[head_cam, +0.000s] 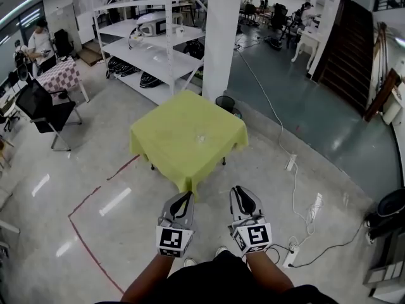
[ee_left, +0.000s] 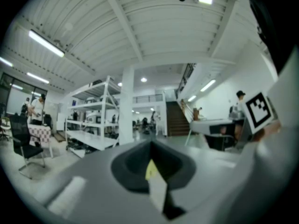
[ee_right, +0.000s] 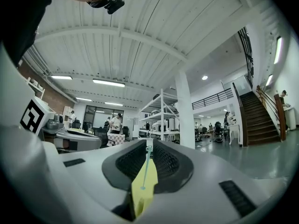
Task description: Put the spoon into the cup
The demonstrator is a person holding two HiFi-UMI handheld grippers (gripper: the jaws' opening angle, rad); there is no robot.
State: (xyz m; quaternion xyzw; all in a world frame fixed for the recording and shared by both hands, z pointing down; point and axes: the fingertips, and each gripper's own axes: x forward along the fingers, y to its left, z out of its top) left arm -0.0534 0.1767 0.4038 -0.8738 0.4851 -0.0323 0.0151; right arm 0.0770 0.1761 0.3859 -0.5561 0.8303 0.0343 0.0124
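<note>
Ahead of me stands a small table under a yellow-green cloth. Near its middle there is a faint clear glint, too small to tell as cup or spoon. My left gripper and right gripper are held side by side over the floor, just short of the table's near corner, both pointing level at it. Each has its jaws together with nothing held. In the left gripper view the left gripper shows only a thin slit with yellow cloth behind. The right gripper view shows the right gripper the same way.
A white pillar and white shelving rise behind the table, with a black bin by the pillar. Cables and power strips lie on the floor at right. A black office chair stands at left. Red tape marks the floor.
</note>
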